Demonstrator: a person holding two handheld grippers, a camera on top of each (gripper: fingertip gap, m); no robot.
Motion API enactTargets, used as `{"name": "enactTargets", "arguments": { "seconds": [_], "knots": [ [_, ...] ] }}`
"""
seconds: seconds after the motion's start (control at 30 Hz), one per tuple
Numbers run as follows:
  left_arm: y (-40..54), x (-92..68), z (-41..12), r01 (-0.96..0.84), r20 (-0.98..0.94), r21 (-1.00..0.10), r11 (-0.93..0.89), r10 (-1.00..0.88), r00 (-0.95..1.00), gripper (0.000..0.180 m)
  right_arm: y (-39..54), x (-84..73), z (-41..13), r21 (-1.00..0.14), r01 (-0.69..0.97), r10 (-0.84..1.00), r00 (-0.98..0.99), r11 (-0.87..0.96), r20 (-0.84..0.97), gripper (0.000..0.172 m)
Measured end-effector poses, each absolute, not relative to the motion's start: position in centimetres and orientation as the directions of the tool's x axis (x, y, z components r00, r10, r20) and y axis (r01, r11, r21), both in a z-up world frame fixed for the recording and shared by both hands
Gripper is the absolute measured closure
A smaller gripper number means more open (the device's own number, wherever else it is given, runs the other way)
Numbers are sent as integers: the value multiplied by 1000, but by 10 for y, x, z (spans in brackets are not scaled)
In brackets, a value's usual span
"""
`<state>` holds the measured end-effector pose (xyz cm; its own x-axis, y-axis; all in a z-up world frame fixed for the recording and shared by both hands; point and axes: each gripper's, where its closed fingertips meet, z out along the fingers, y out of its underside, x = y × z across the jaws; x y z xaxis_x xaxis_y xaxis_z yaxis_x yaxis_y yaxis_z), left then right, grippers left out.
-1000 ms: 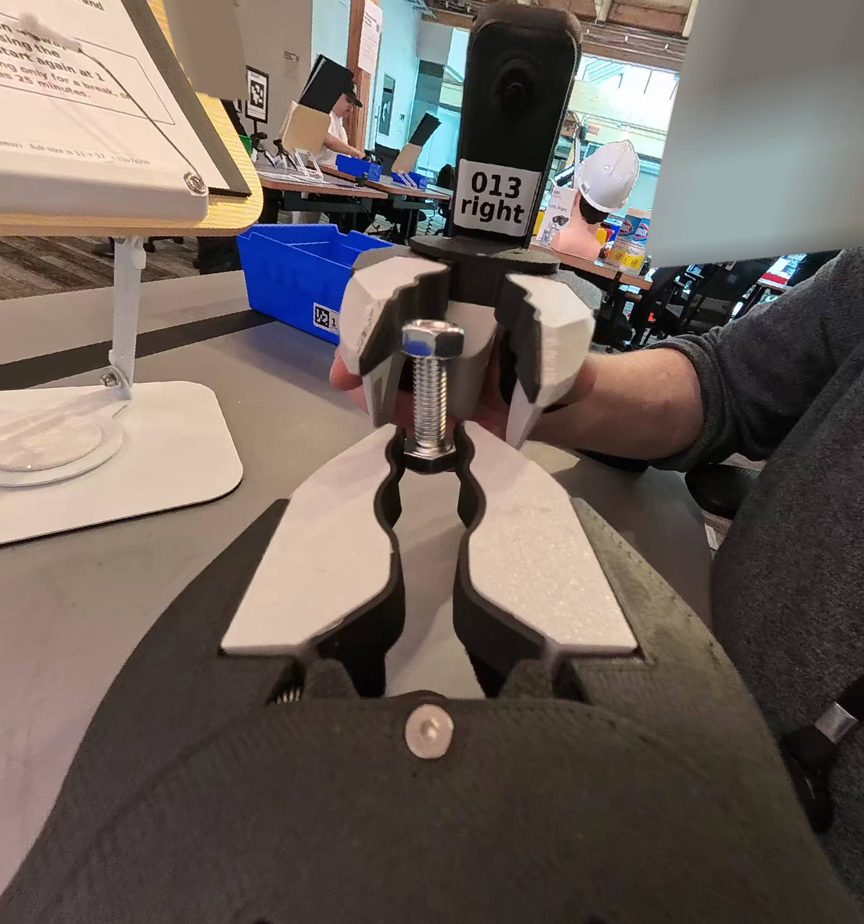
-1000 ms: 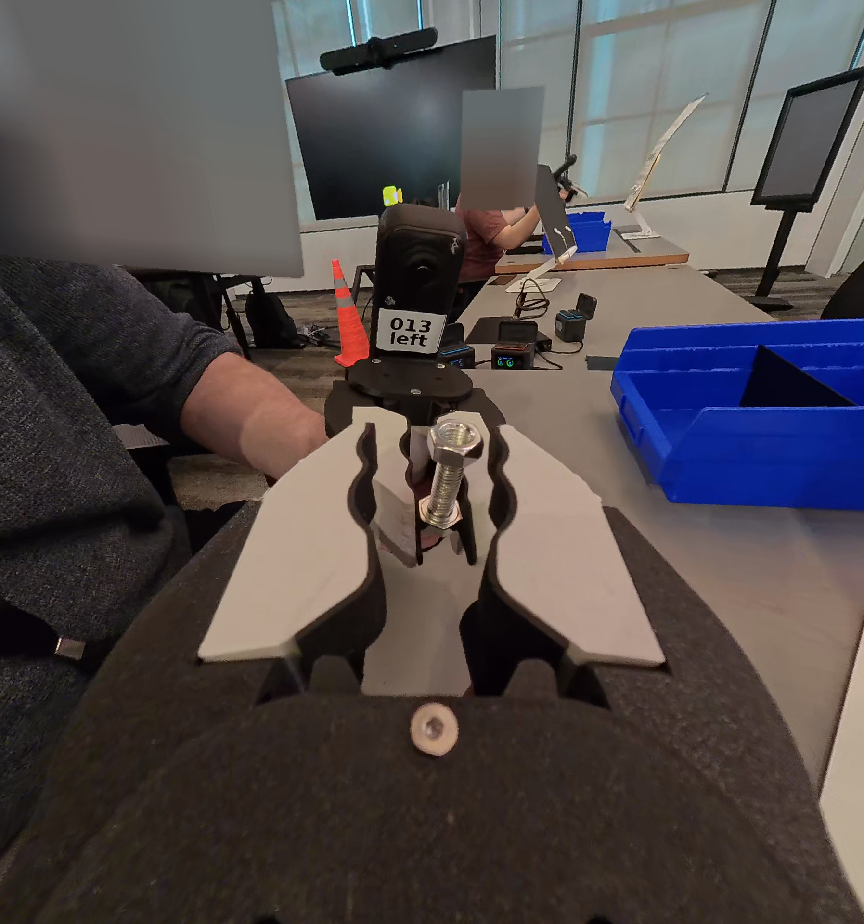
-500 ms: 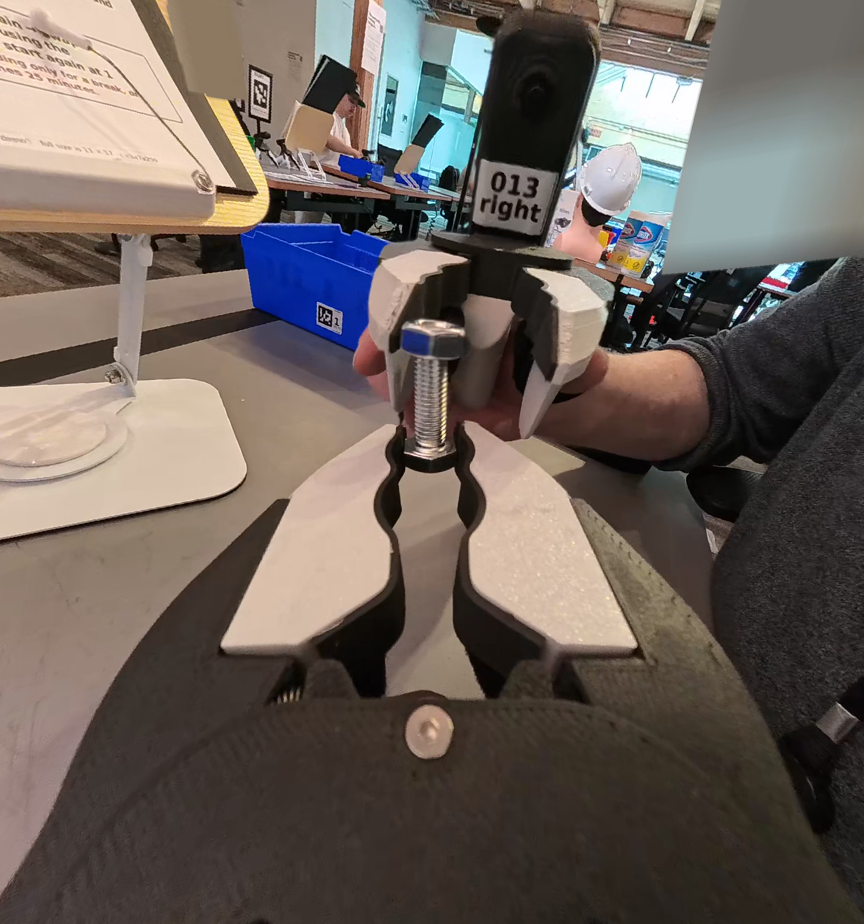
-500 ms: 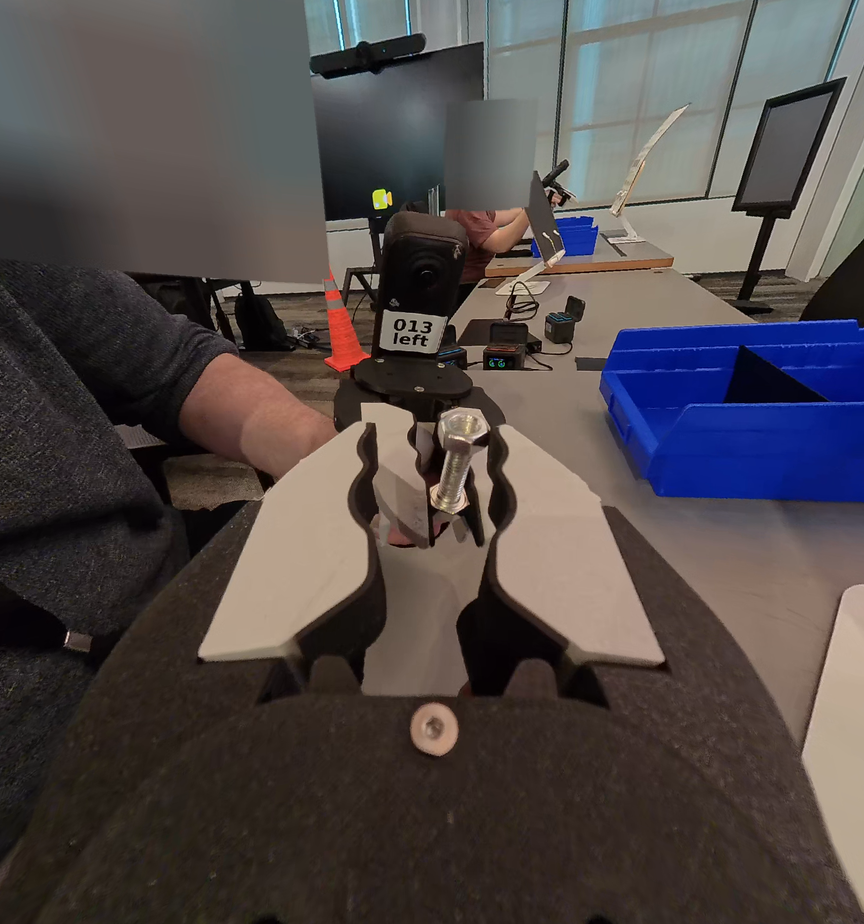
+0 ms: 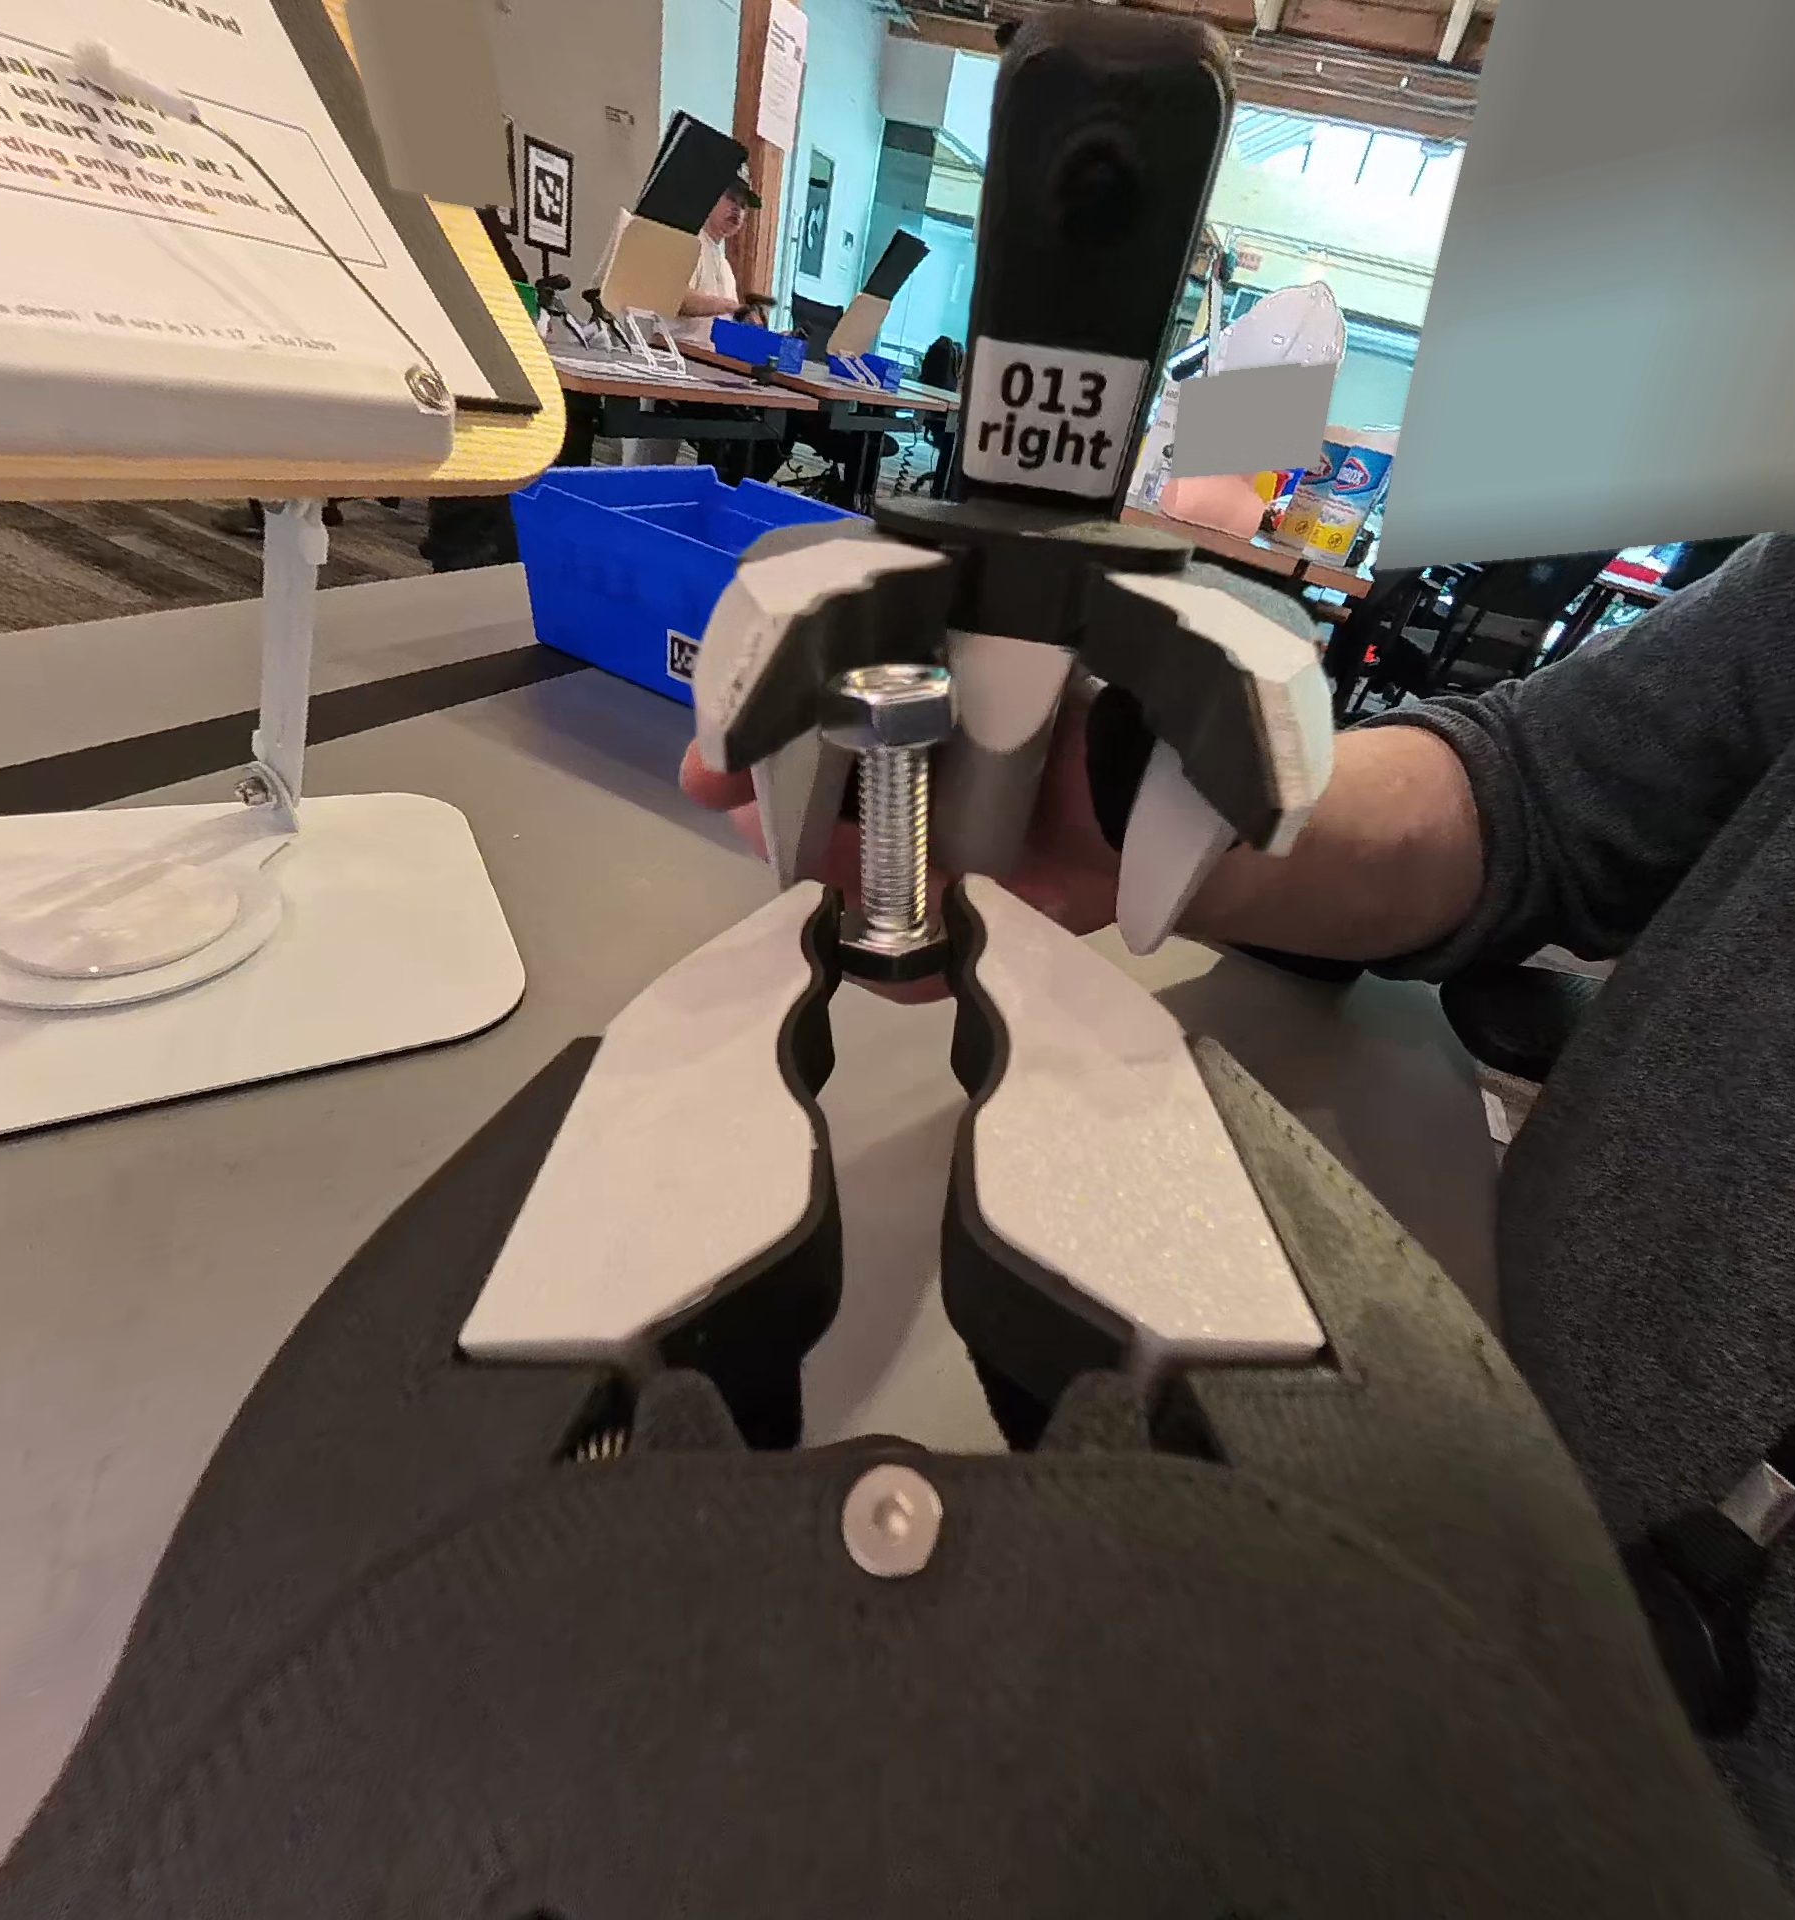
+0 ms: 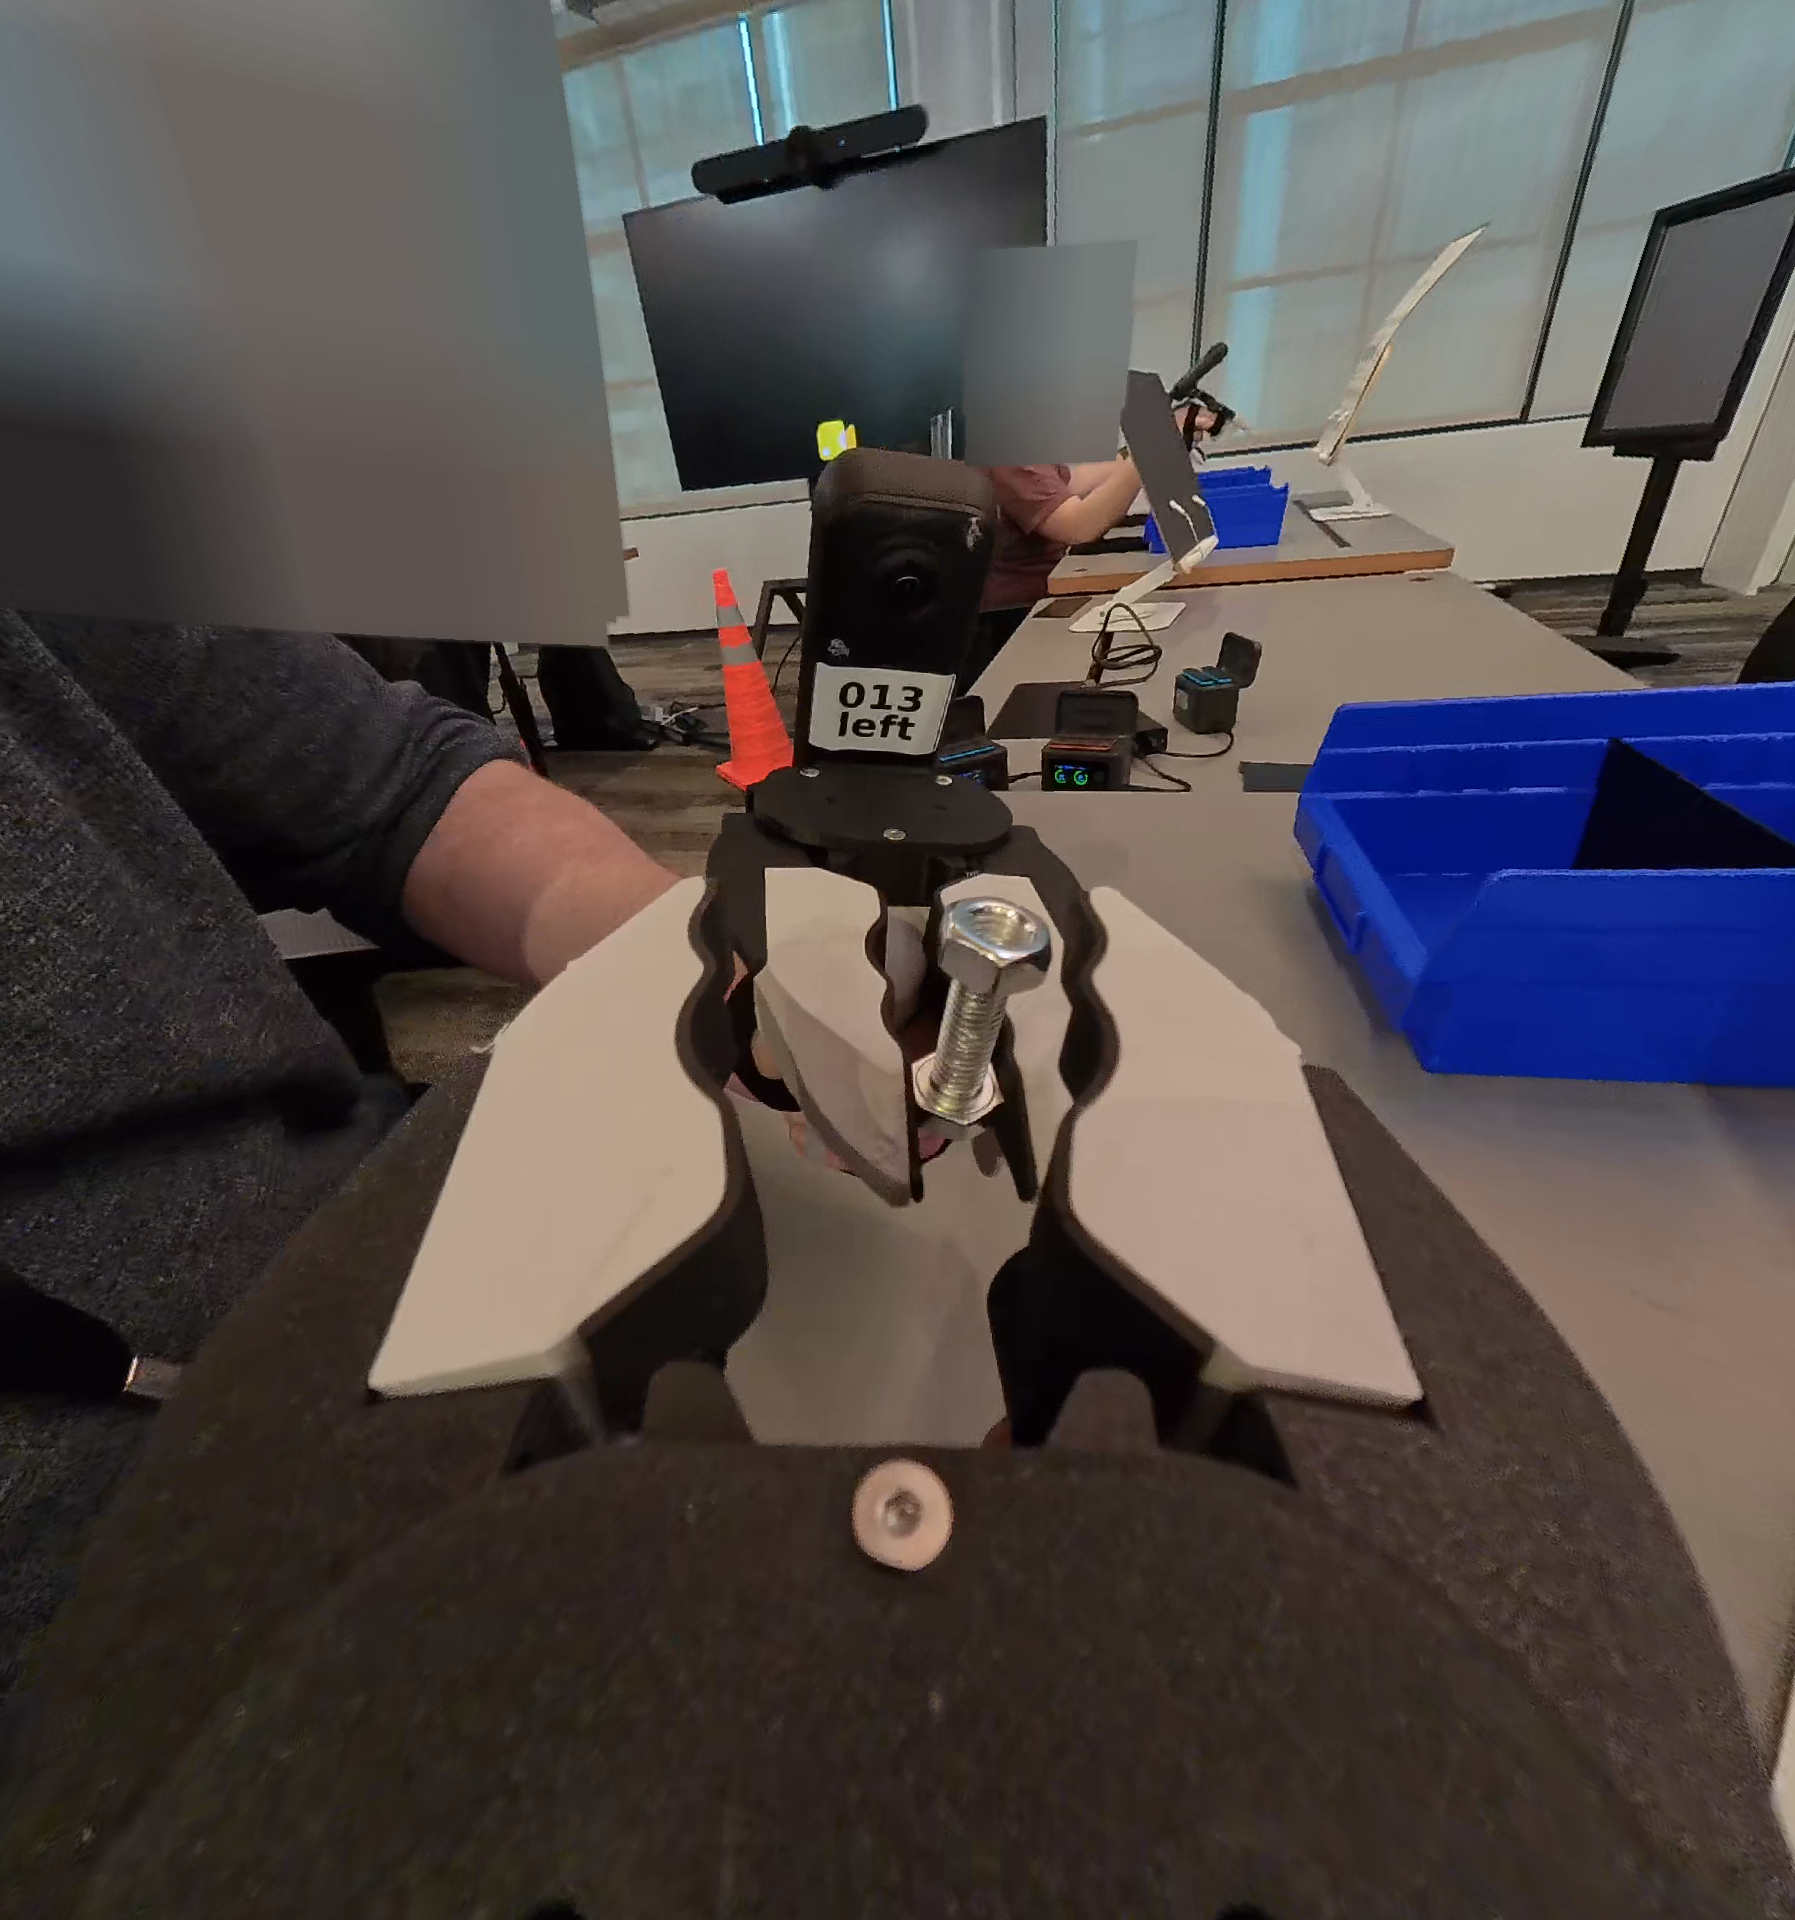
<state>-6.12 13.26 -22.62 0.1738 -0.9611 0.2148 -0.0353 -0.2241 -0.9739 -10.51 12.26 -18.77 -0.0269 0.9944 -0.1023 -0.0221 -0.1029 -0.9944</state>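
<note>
Left tongs (image 5: 891,951) around bolt's (image 5: 891,831) nut (image 5: 888,951)

Grey table (image 5: 197,1247): white stand base (image 5: 249,935) flat near its left edge, blue bin (image 5: 623,582) toward the far edge.

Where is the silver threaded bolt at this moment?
In the left wrist view, the silver threaded bolt stands upright at centre, its lower nut pinched by the left gripper's fingers, its top between the open right gripper's fingers.
</note>
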Motion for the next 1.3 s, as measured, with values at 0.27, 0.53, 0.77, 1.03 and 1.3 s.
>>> {"name": "enactTargets", "arguments": {
  "seconds": [0.27, 0.53, 0.77, 1.03, 1.3],
  "knots": [
    [135, -65, -224, -29, 216, -974, -224, -960, 176, 162, 122, -96, -190, -994, -26, 994, -2, -106, -106, 115],
    [136, -65, -223, -53, 183, -979, -196, -965, 187, 162, 122, -100, -183, -995, -39, 996, -7, -90, -89, 114],
    [140, -69, -222, -41, 189, -979, -201, -962, 196, 162, 122, -95, -184, -995, -44, 996, 19, -91, -92, 112],
    [141, -69, -222, -43, 185, -979, -197, -963, 197, 162, 129, -93, -182, -995, -51, 994, 53, -90, -93, 108],
    [142, -71, -220, -38, 187, -979, -199, -960, 208, 162, 121, -109, -180, -995, -35, 996, 2, -90, -90, 98]
  ]
}}
